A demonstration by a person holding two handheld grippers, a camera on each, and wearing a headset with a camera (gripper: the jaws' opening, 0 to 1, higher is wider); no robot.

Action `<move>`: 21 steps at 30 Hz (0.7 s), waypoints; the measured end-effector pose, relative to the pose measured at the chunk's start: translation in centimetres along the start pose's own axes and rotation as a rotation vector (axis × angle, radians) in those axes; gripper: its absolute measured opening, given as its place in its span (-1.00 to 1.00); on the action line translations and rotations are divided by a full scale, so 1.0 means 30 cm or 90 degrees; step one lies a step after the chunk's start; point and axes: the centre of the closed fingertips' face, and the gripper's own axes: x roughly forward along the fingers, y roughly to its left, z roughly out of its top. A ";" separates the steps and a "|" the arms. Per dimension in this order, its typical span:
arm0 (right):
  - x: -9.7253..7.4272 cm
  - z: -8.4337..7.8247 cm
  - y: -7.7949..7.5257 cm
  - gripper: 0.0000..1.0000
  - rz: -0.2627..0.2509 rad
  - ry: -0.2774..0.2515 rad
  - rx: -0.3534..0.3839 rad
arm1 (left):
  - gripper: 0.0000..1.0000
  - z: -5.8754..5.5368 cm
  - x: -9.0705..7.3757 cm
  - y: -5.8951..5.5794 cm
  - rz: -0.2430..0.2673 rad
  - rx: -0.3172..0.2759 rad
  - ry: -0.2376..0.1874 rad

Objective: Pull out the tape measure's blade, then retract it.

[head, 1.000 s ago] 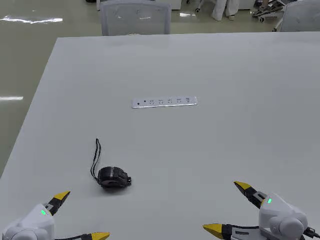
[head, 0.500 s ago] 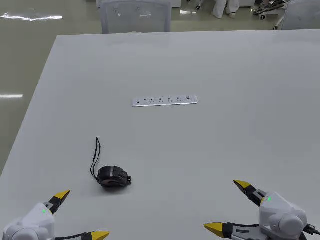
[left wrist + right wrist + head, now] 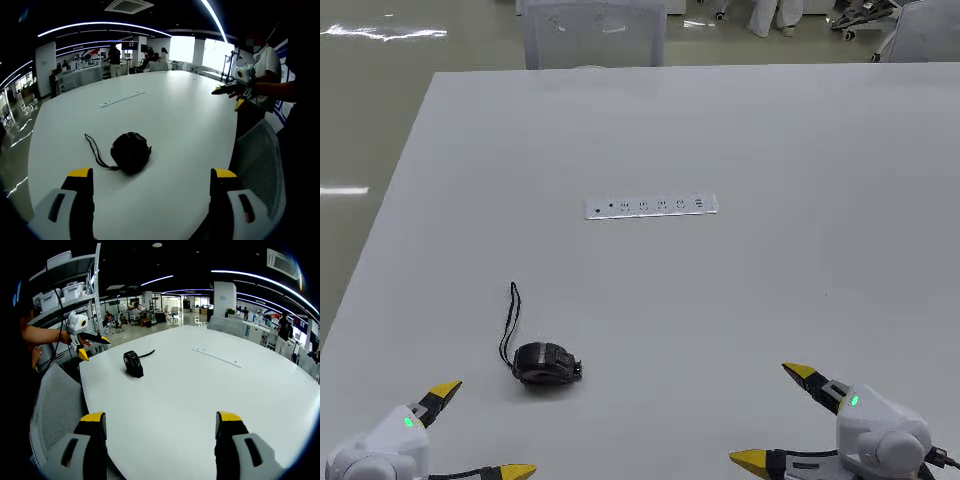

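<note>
my left gripper (image 3: 482,428) jaws wide apart, gripping nothing, same for right gripper (image 3: 773,414); tape (image 3: 546,363) on worktop (image 3: 740,290), nearer left one, untouched

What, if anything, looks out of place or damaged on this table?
Nothing stands out. The tape measure lies on the white table with no blade drawn out, its strap trailing loosely from it. The power strip lies flat farther back. The left gripper and right gripper hang open, apart from the tape measure.
</note>
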 end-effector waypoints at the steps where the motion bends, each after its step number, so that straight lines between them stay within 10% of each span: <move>1: 0.002 0.000 -0.003 0.84 0.002 0.001 -0.002 | 0.91 0.003 0.004 0.003 -0.002 0.003 0.000; 21: 0.090 0.012 -0.047 0.78 0.053 0.025 -0.034 | 0.85 0.034 0.090 0.064 -0.037 0.061 0.032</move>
